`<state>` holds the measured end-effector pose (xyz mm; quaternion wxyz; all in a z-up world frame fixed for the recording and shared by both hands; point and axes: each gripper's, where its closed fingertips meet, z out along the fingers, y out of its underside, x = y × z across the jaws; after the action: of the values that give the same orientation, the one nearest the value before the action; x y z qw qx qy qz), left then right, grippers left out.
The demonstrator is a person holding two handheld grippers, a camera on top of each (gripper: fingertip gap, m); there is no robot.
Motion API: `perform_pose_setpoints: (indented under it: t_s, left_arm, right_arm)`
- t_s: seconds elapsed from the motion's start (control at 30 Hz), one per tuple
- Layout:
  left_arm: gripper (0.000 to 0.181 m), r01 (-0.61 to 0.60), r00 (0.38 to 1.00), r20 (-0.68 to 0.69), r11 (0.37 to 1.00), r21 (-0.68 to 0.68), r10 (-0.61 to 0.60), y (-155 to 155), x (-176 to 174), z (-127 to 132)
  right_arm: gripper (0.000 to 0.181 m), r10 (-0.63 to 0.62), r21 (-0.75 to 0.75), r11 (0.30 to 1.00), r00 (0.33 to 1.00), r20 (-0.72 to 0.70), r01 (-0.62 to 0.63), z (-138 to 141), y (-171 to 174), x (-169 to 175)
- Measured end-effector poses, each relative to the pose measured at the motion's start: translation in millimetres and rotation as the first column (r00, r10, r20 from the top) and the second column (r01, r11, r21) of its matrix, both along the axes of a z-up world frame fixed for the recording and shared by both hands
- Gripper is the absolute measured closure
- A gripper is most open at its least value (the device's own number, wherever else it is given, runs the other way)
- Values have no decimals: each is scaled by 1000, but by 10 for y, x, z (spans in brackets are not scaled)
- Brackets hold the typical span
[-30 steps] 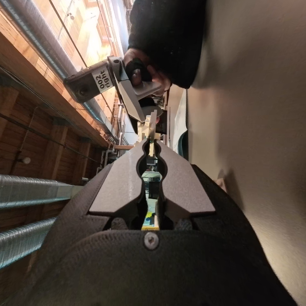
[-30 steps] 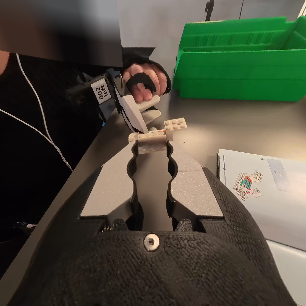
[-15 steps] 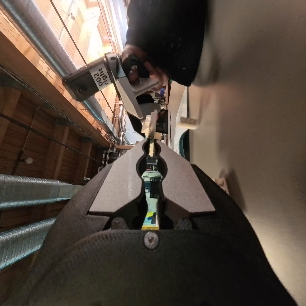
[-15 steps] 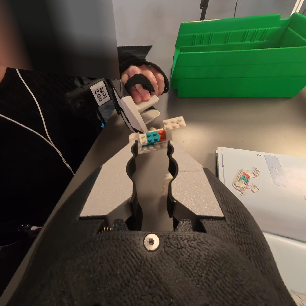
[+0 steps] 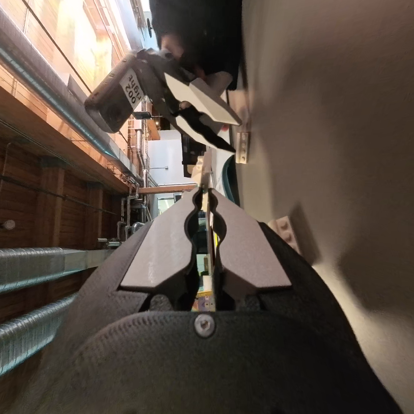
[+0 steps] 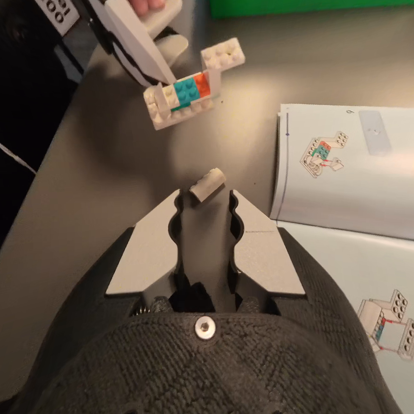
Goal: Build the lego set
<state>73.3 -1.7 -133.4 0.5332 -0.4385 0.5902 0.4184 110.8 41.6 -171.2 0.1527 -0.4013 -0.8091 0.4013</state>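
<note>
My right gripper (image 6: 205, 192) is spread over the loose white brick (image 6: 207, 187) on the table (image 6: 94, 170); I should square up before pinching, while my left gripper (image 6: 164, 81) pinches the build (image 6: 181, 98).

The green bin (image 6: 313, 9) is chopped off by the top edge, only a sliver shows. The instruction booklet (image 6: 349, 179) runs off the right side. The lego build (image 5: 206, 170) sits edge-on in the left wrist view, so its colours can't be made out. The desk (image 5: 336, 134) there is smeared with blur.
</note>
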Motion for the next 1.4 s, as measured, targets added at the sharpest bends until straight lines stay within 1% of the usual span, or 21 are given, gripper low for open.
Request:
perform_pose_setpoints:
  t_s: [0.07, 0.2, 0.27, 0.33, 0.4, 0.5, 0.63, 0.67, 0.7, 0.77, 0.83, 0.9, 0.97, 1.17, 1.4]
  left_arm:
    - [178, 1, 1000, -10, 1000, -5, -1, -2, 5, -16]
    - [177, 1, 1000, 0, 1000, -14, -1, -5, 4, -13]
    - [177, 0, 1000, 2, 1000, -15, 1, -7, 2, -8]
    - [178, 4, 1000, 4, 1000, -20, -3, -12, 10, -11]
    - [178, 7, 1000, -2, 1000, -25, -7, -15, 20, -26]
    - [178, 7, 1000, -14, 1000, -30, -7, -16, 27, -49]
    - [177, 7, 1000, -15, 999, -33, -8, -20, 29, -52]
    - [177, 7, 1000, -13, 999, -32, -8, -21, 30, -47]
    - [177, 9, 1000, -10, 1000, -29, -9, -25, 33, -38]
    - [177, 12, 1000, 9, 1000, -10, -11, -33, 40, 11]
    - [178, 26, 999, 44, 1000, 10, -27, -55, 68, 76]
    - [178, 38, 997, 73, 999, 29, -40, -77, 89, 137]
    - [178, 45, 995, 84, 998, 42, -49, -90, 99, 169]
    - [178, 87, 992, 88, 994, 72, -93, -151, 165, 213]
    - [178, 134, 987, 77, 985, 108, -142, -218, 241, 254]
  right_arm:
    - [142, 29, -6, 1000, 1000, 6, -29, -23, -28, 21]
    - [144, 86, -60, 995, 994, 67, -82, -22, -158, 117]
    - [145, 72, -43, 997, 997, 37, -71, 7, -155, 73]
    - [139, 49, 5, 999, 999, -22, -49, 31, -98, -10]
    - [137, 63, 11, 998, 997, -44, -62, 42, -114, -38]
    - [138, 80, -22, 997, 997, 12, -79, 2, -184, -22]
    - [138, 54, -24, 998, 998, 38, -53, -30, -231, -36]
    - [142, 52, -22, 998, 998, 31, -51, -26, -242, -41]
    - [150, 44, -20, 999, 999, 15, -43, -11, -241, -57]
    - [150, 21, -52, 998, 999, -49, -23, 110, -238, -117]
    - [150, -7, -174, 984, 985, -171, -23, 428, -273, -190]
    - [151, -23, -280, 958, 960, -280, -59, 743, -326, -203]
    - [151, -3, -307, 946, 942, -337, -107, 885, -402, -175]
    - [150, 76, -228, 961, 943, -325, -156, 811, -588, -160]
    - [150, 94, -173, 972, 933, -347, -162, 841, -595, -139]
